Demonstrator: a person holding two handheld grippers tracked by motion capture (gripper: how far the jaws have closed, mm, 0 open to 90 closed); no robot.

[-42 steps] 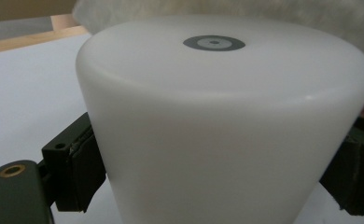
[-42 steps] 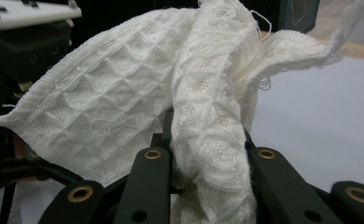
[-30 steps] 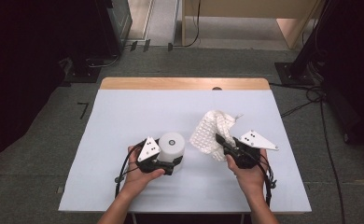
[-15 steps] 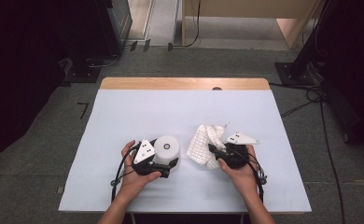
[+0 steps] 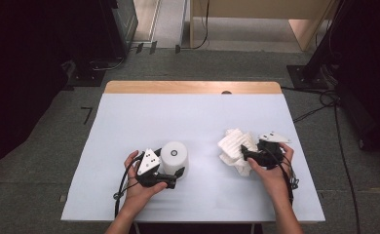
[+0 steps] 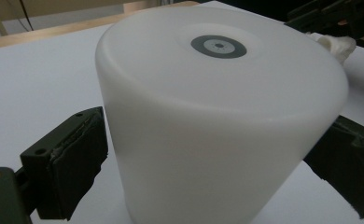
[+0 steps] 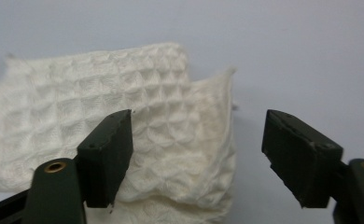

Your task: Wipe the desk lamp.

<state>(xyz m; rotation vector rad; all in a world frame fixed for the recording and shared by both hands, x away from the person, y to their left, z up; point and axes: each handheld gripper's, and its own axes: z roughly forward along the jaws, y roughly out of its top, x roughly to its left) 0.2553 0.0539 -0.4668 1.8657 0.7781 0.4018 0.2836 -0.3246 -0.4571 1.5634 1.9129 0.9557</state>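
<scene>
A white cylinder (image 5: 173, 152) with a small grey ring on its flat top stands upright on the table, front left of centre. My left gripper (image 5: 174, 168) has its jaws pressed to both sides of the cylinder (image 6: 217, 93), left gripper (image 6: 215, 140) shut on it. A crumpled white waffle-weave cloth (image 5: 232, 146) lies on the table to the right. My right gripper (image 5: 245, 153) points left at the cloth's near right edge. In the right gripper view the cloth (image 7: 101, 116) lies under the left jaw and the right gripper (image 7: 201, 121) is open, holding nothing.
The pale blue table top (image 5: 178, 112) has a wooden strip (image 5: 193, 87) along its far edge. Grey floor surrounds it, with cables (image 5: 324, 102) at the right and dark stands at the back corners.
The right gripper brought the cloth down and toward the front right, then opened off it. The left gripper drew the cylinder slightly nearer.
</scene>
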